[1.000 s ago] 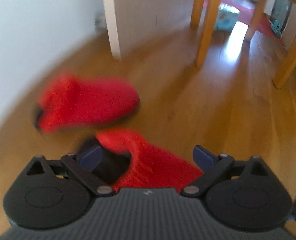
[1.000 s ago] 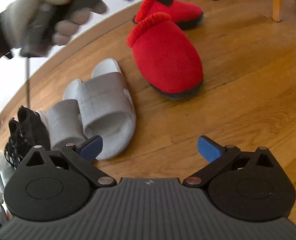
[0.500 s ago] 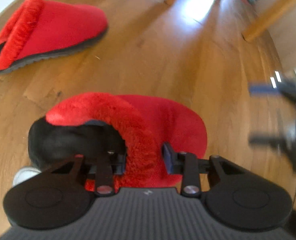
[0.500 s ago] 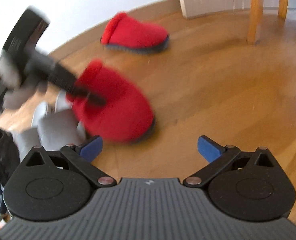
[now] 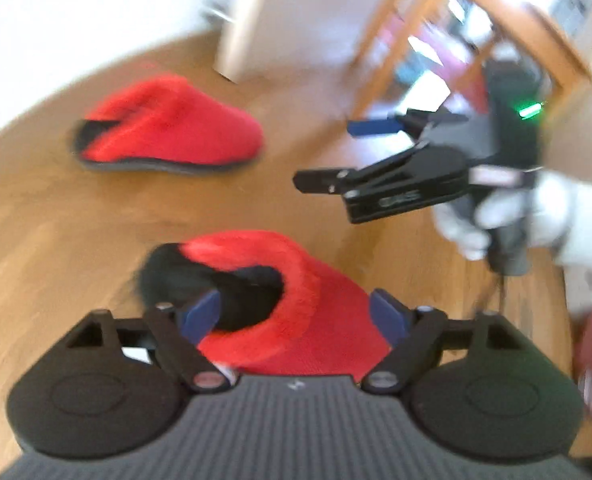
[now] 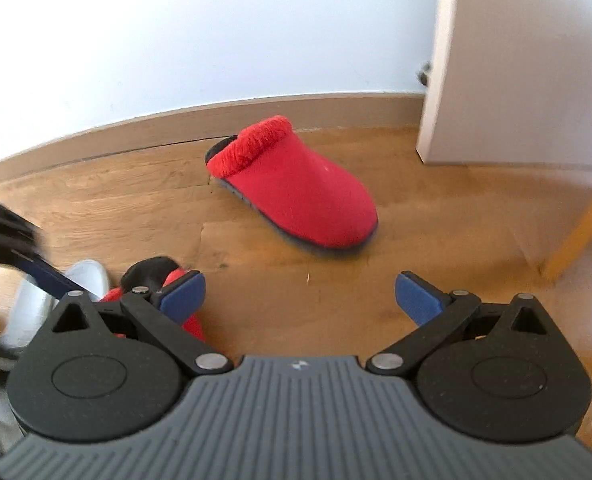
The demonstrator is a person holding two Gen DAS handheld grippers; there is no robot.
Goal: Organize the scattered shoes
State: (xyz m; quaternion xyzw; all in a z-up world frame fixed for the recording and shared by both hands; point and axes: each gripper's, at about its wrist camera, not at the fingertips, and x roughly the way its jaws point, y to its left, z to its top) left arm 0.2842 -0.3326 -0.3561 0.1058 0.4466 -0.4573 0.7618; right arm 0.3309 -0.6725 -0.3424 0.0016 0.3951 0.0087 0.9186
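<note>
Item 1, left gripper [image 5: 296,314]: half a second ago I had its blue pads pinched on the fuzzy collar of the near red slipper [image 5: 296,320]; now they stand spread, one pad in the slipper's dark opening, the other beside its upper.

Item 2, near red slipper: red felt, plush collar, black lining, on the wooden floor [image 5: 55,220] directly under my left gripper. View blurred.

Item 3, far red slipper [image 6: 300,192]: same make, dark sole, upright near the baseboard [image 6: 135,136], well apart from its mate.

Item 4, right gripper [image 6: 300,296]: pads spread wide, holding nothing, now facing the far slipper.

Item 5, grey slide sandal [image 6: 35,304]: at left edge.
</note>
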